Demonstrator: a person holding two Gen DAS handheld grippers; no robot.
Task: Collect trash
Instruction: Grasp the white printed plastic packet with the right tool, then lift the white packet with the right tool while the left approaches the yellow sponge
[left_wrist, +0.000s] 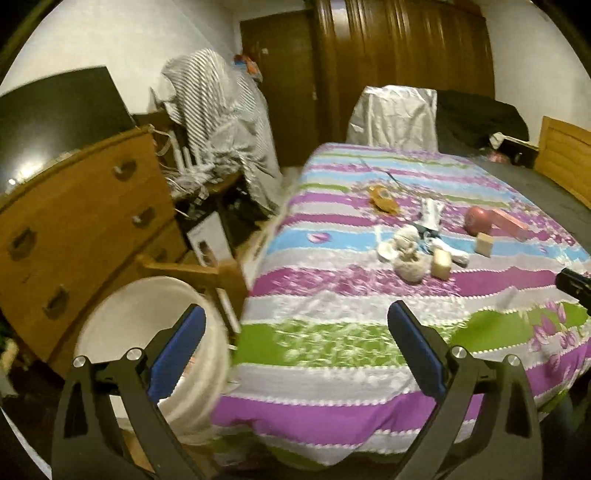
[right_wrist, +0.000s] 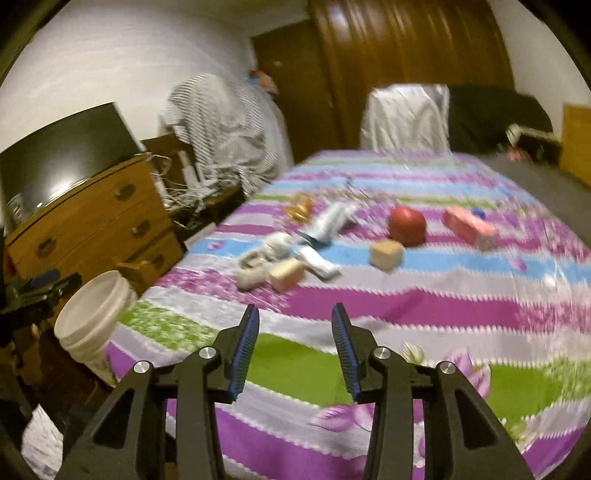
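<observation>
A white bucket (left_wrist: 147, 332) stands on the floor at the bed's near left corner; it also shows in the right wrist view (right_wrist: 92, 314). On the striped bedspread (left_wrist: 332, 369) lie crumpled white paper (left_wrist: 406, 251), a white tube (left_wrist: 430, 214), a yellow wrapper (left_wrist: 382, 197), two tan blocks (left_wrist: 441, 262), a red apple (left_wrist: 478, 219) and a pink box (left_wrist: 511, 221). My left gripper (left_wrist: 295, 325) is open and empty, between bucket and bed. My right gripper (right_wrist: 294, 325) is open and empty over the bed's near edge, short of the trash (right_wrist: 280, 254).
A wooden dresser (left_wrist: 74, 229) with a dark TV (left_wrist: 55, 110) stands left of the bucket. A striped cloth heap (left_wrist: 221, 122) and cables lie behind it. A brown wardrobe (left_wrist: 399, 55) and a covered chair (left_wrist: 391, 114) are beyond the bed.
</observation>
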